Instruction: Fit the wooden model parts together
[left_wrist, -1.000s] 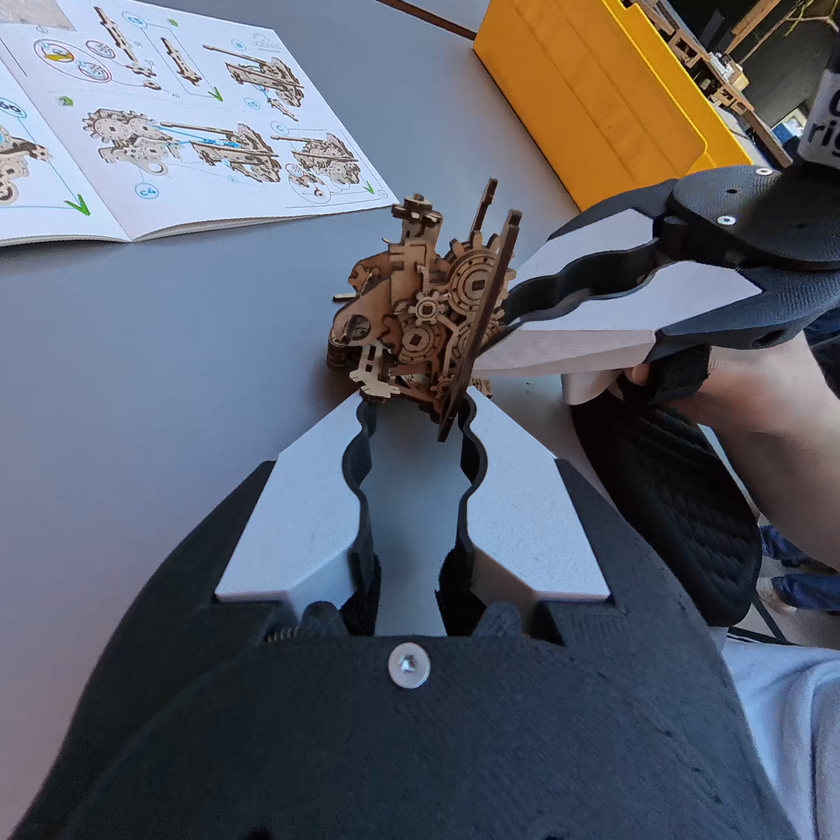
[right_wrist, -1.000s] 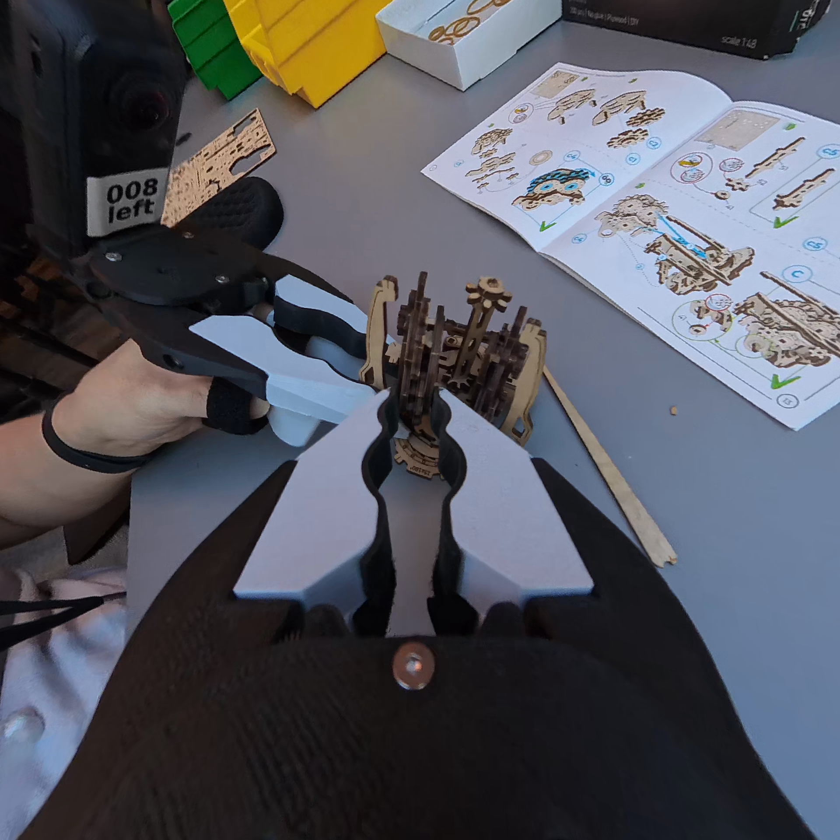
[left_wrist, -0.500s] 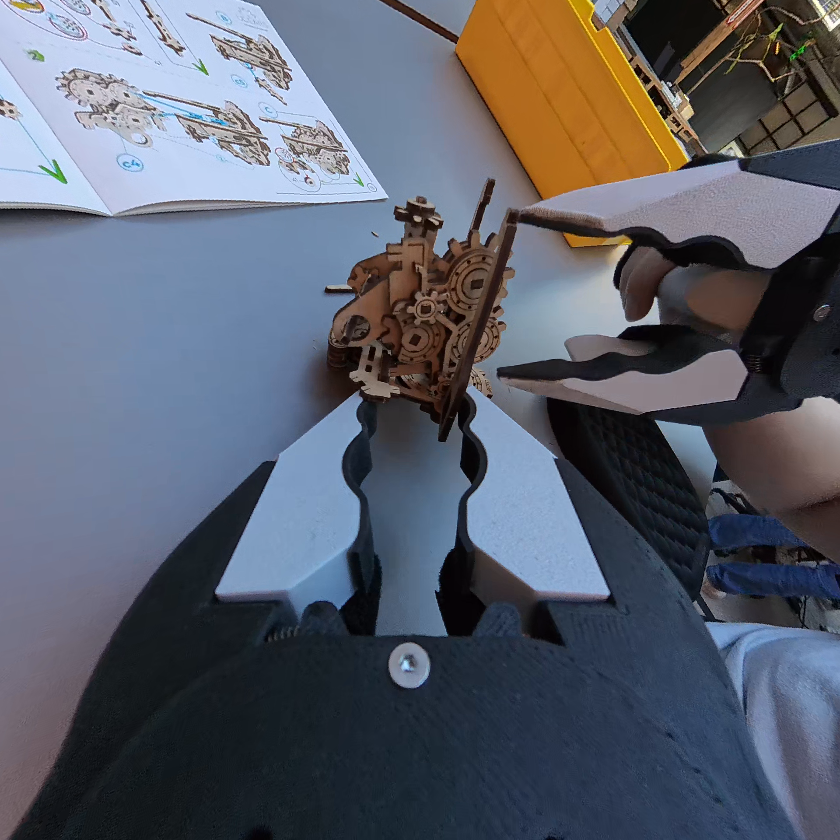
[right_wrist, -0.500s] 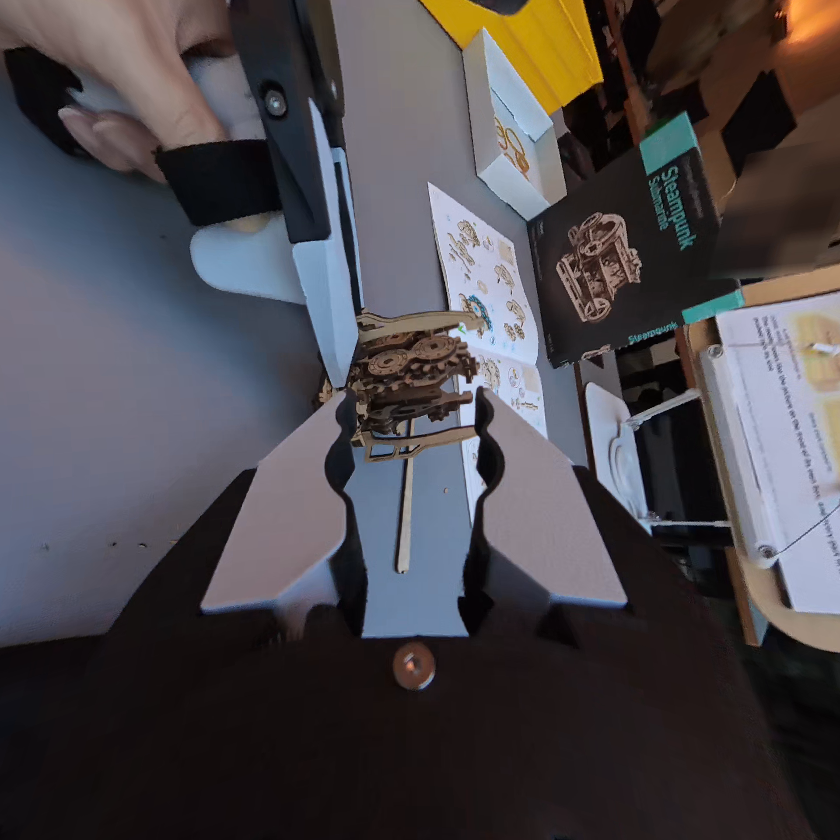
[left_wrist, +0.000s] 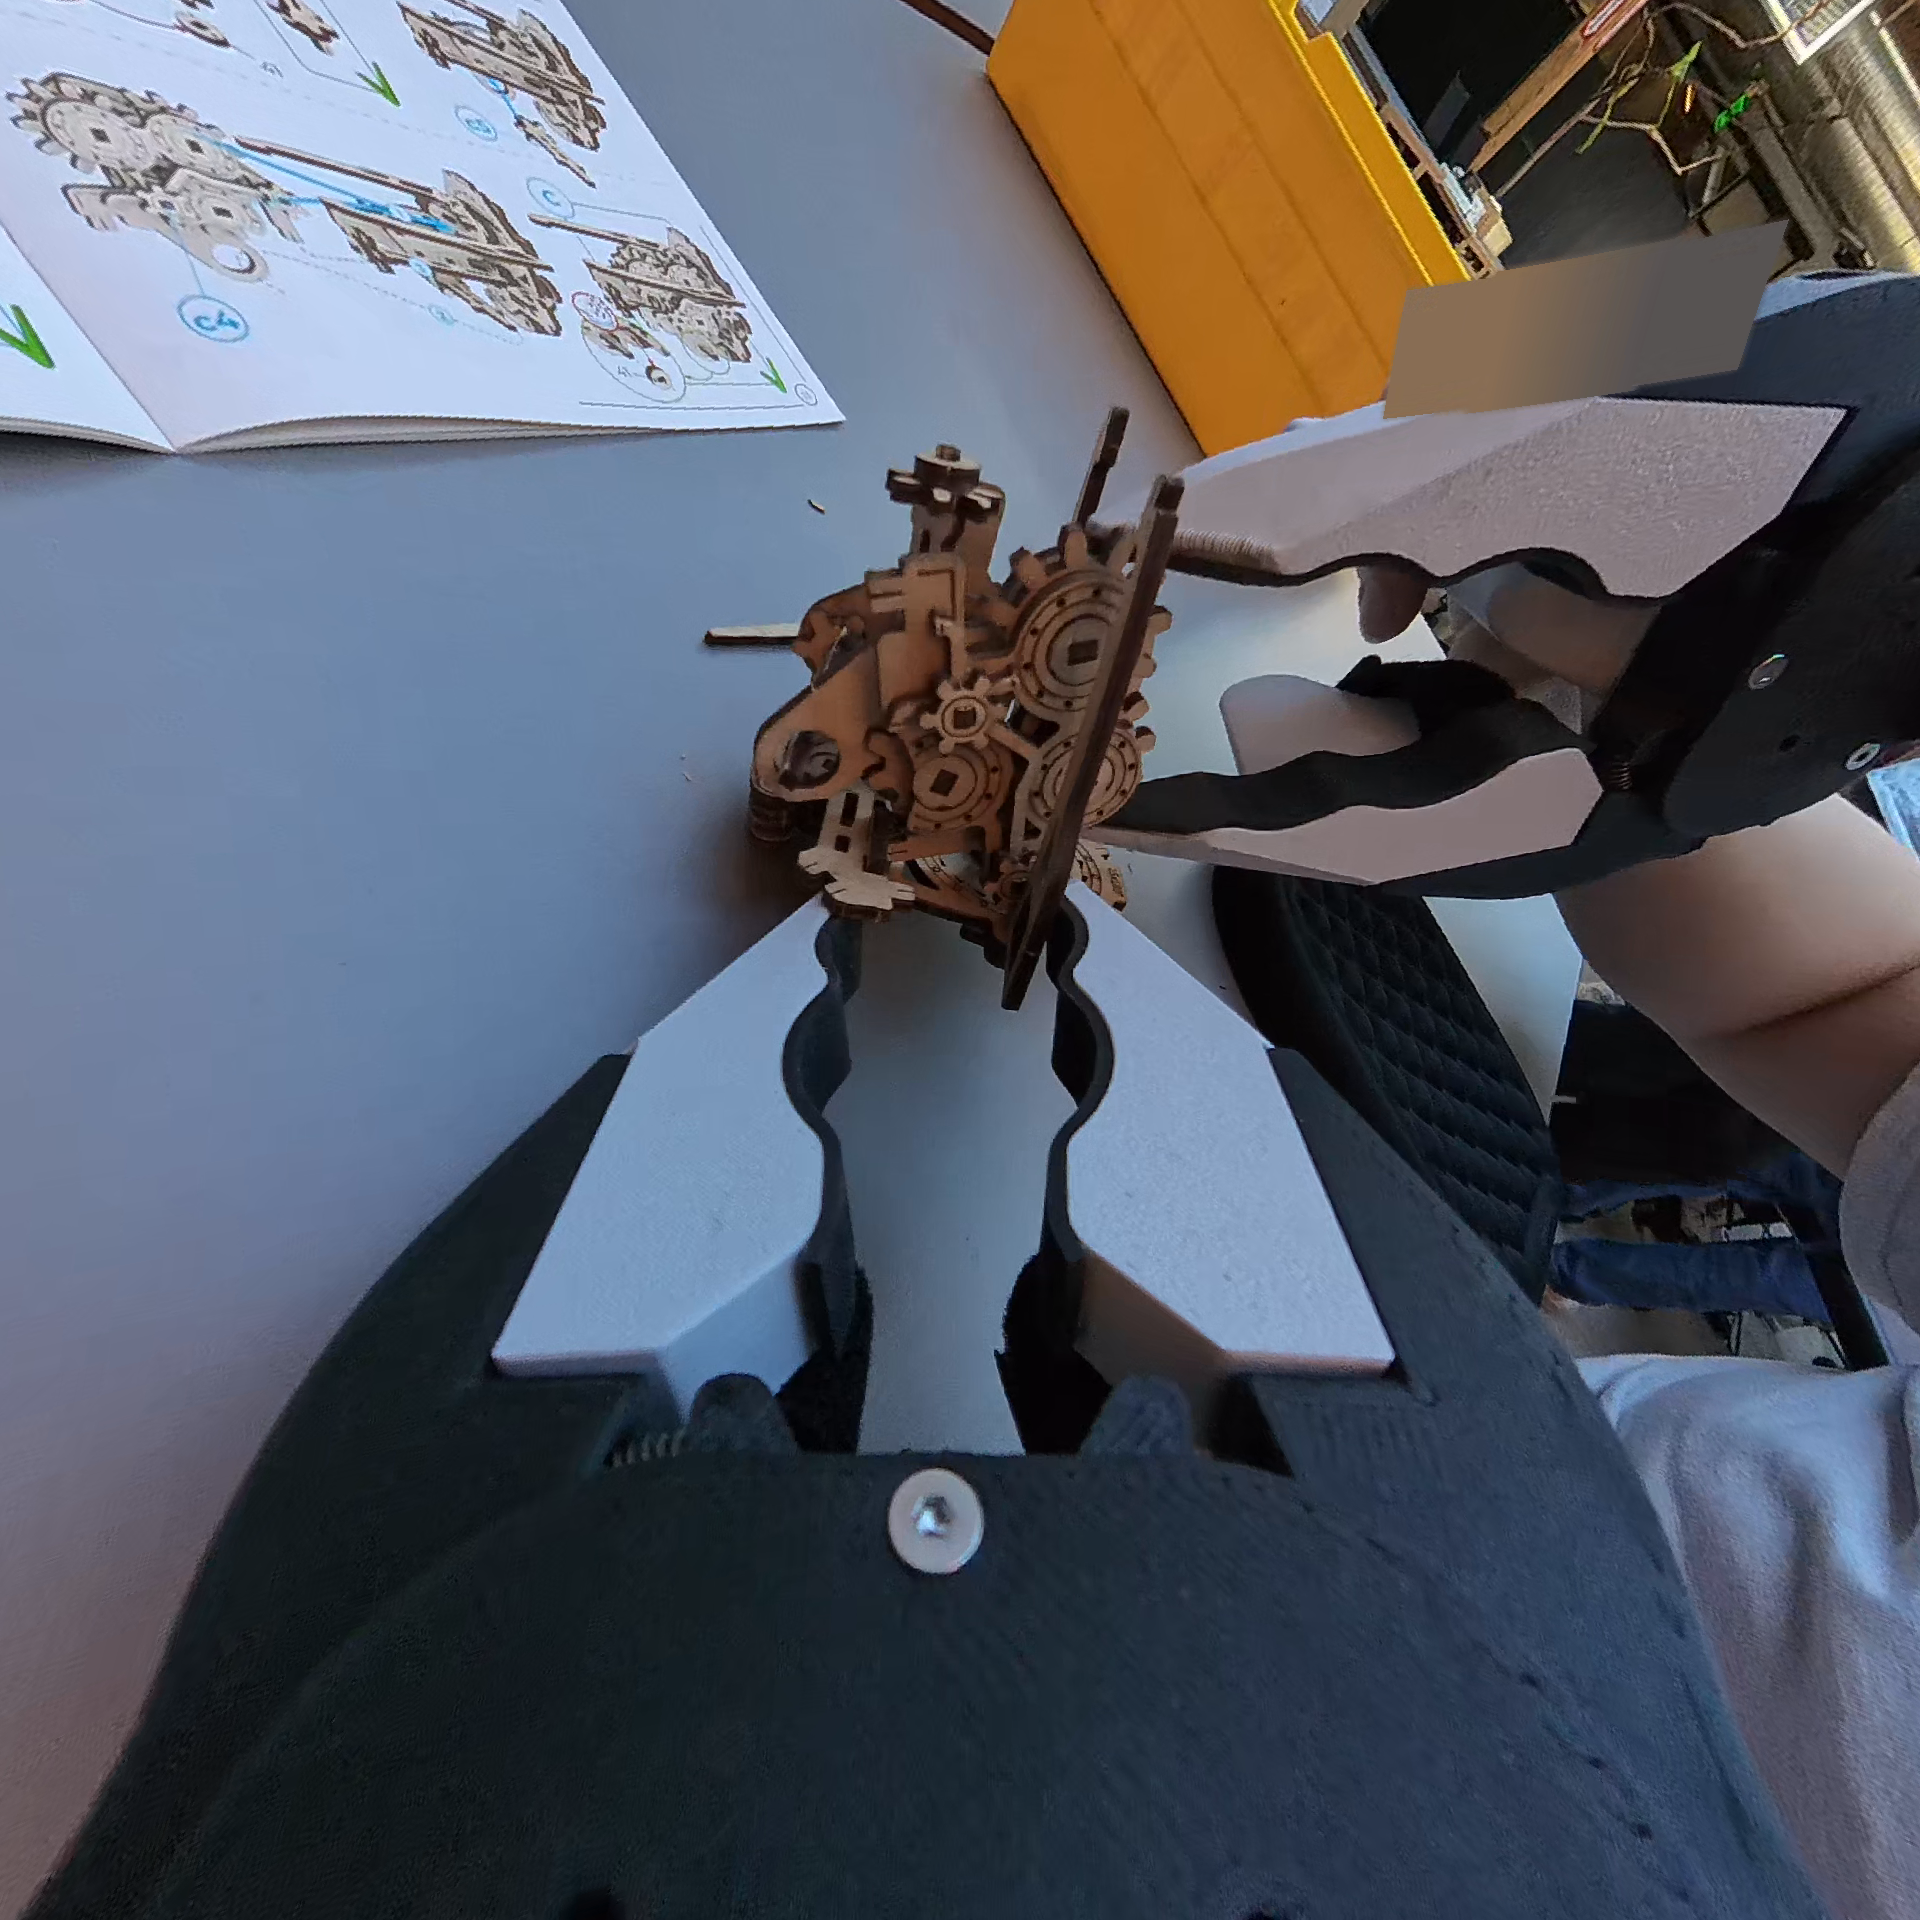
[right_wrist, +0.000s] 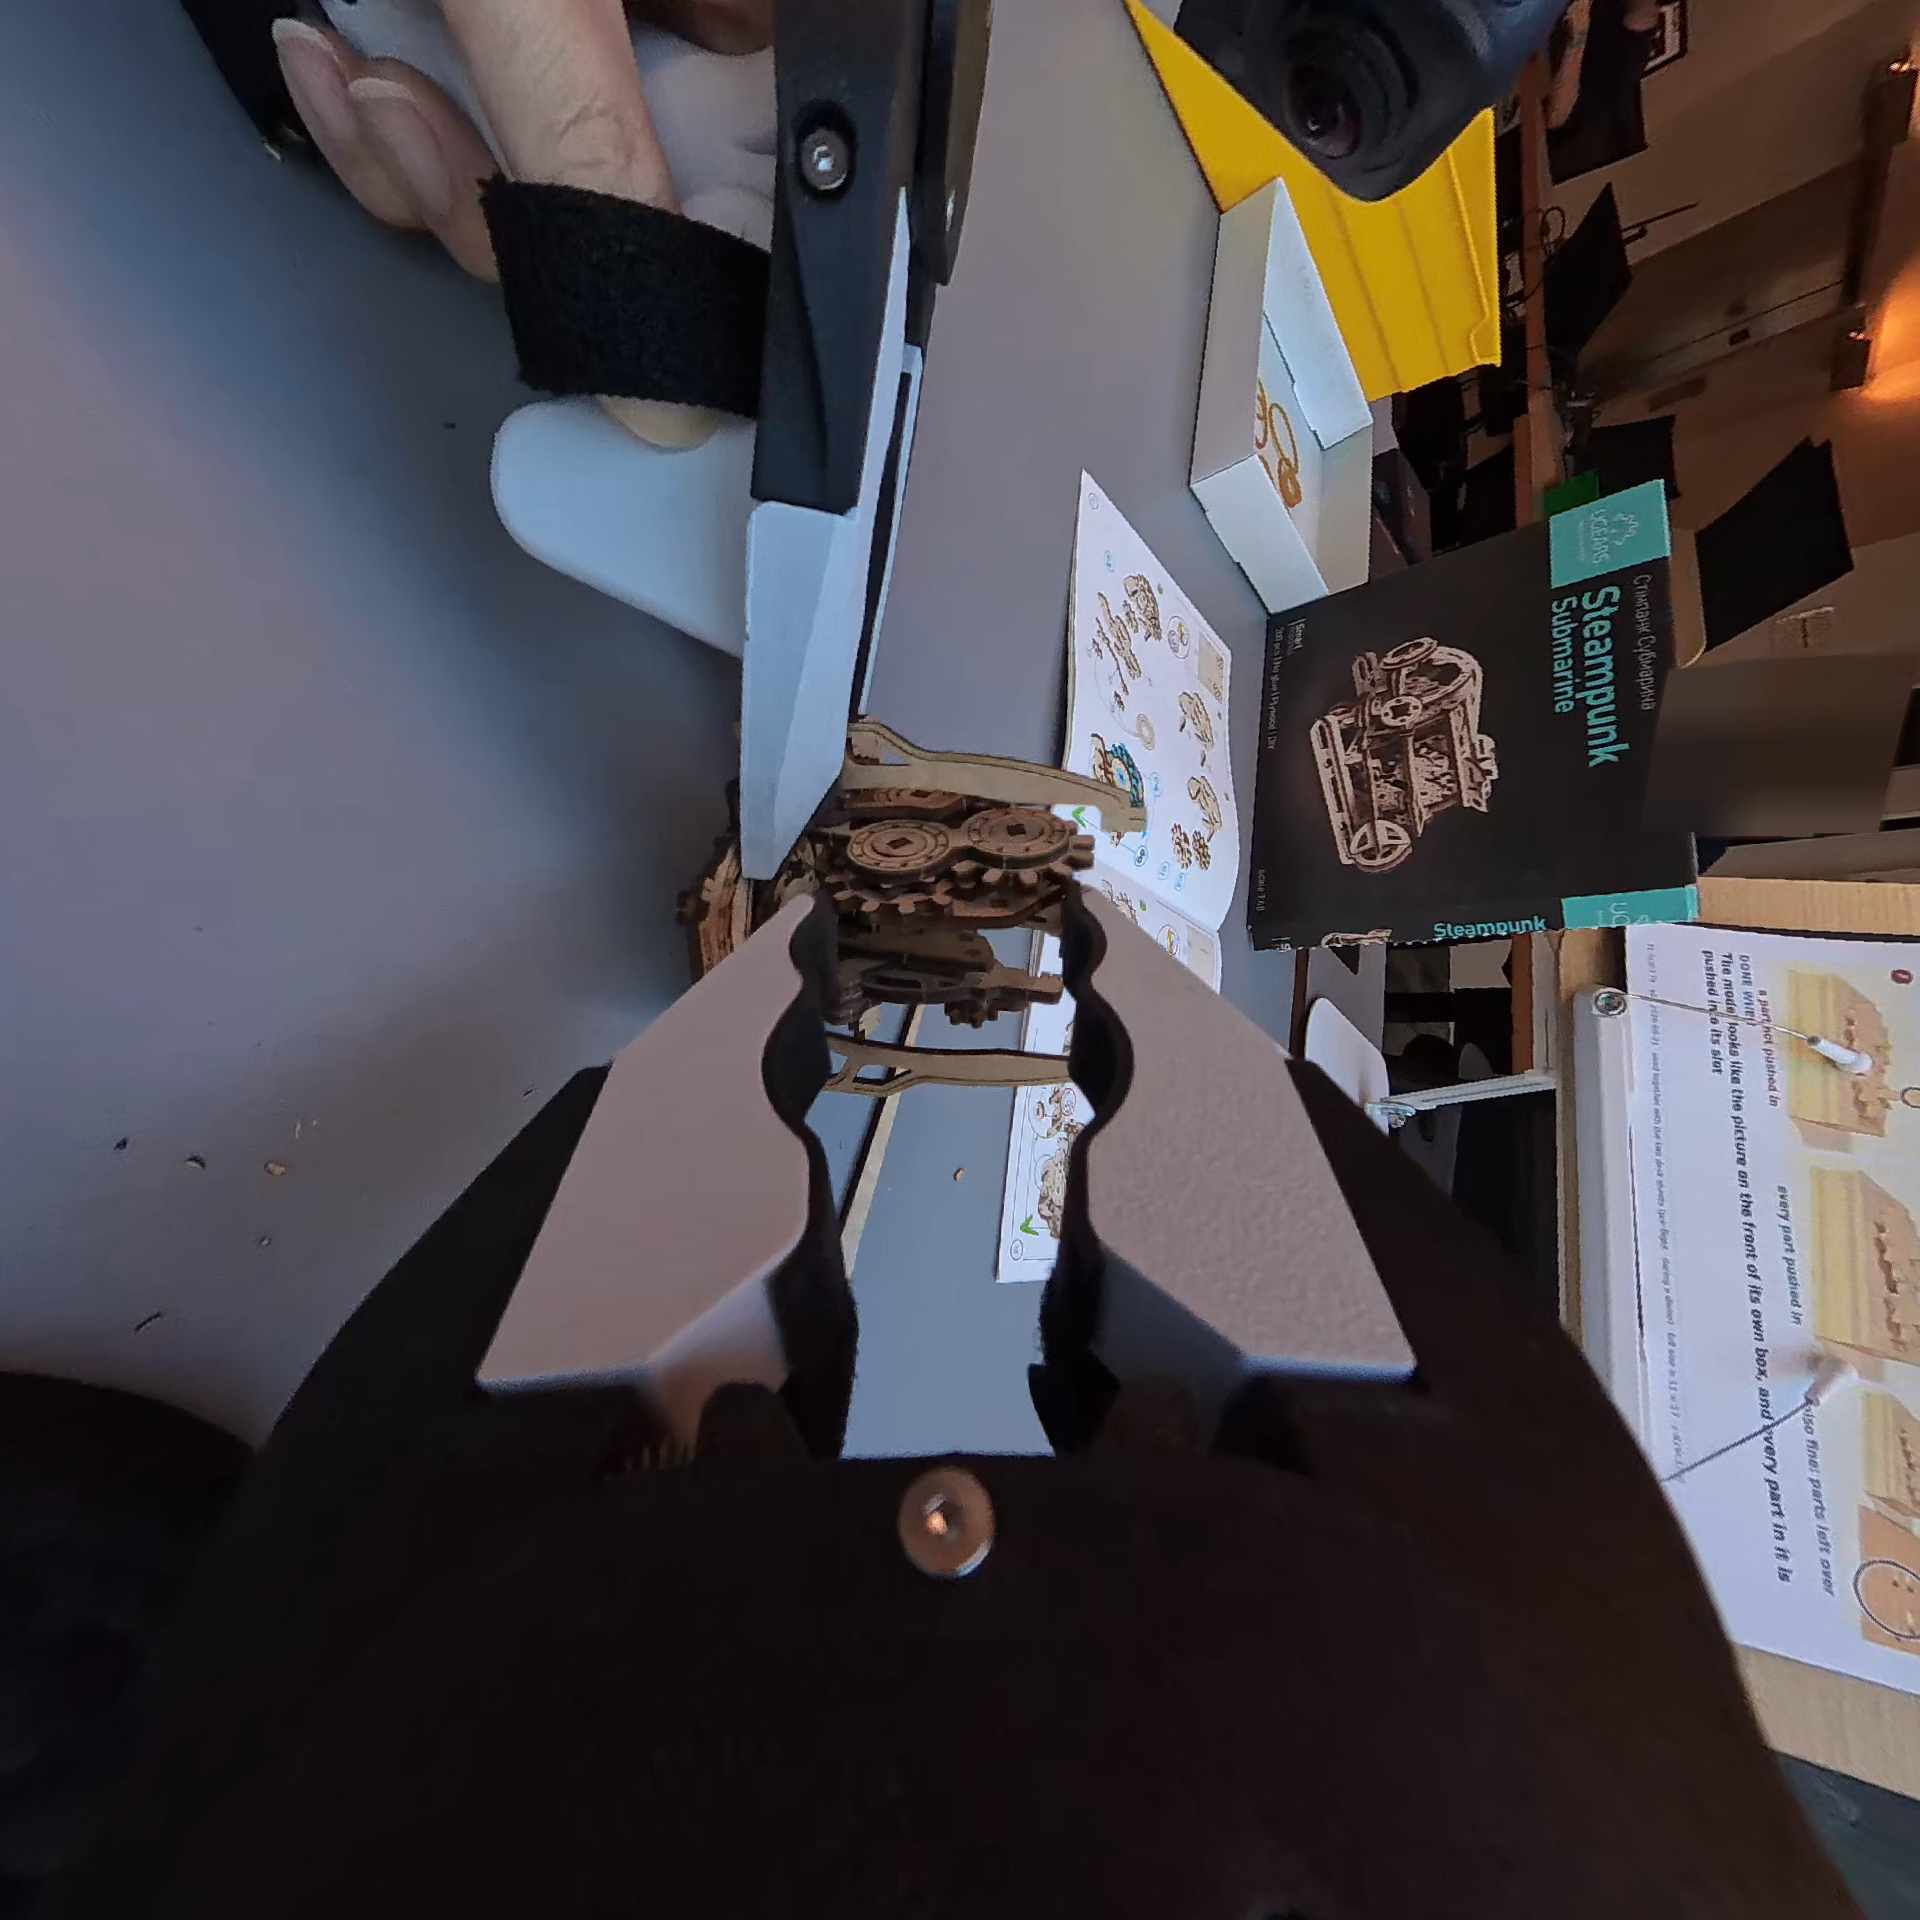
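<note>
The wooden model (left_wrist: 966, 707) is a cluster of gears between two side plates, tilted over the grey table (left_wrist: 312, 831). My left gripper (left_wrist: 951, 925) is shut on its lower end, with the dark side plate against the right pad. My right gripper (right_wrist: 940, 914) is rolled on its side and its jaws press on the model (right_wrist: 945, 862) from both sides. In the left wrist view the right gripper (left_wrist: 1143, 675) comes in from the right, one finger at the top of the side plate and one lower down. In the right wrist view the left gripper (right_wrist: 800, 810) shows edge-on from above.
An open instruction booklet (left_wrist: 395, 208) lies at the far left. A yellow bin (left_wrist: 1195, 208) stands behind. A thin wooden stick (right_wrist: 873, 1174) lies by the model. A black kit box (right_wrist: 1455, 727), a white box (right_wrist: 1278, 436) and a printed sheet on a board (right_wrist: 1766, 1299) are at the right.
My right gripper let go of the side plate, rolled onto its side, opened wide, then narrowed its jaws onto the model. My left gripper kept its hold and shifted slightly with the model.
</note>
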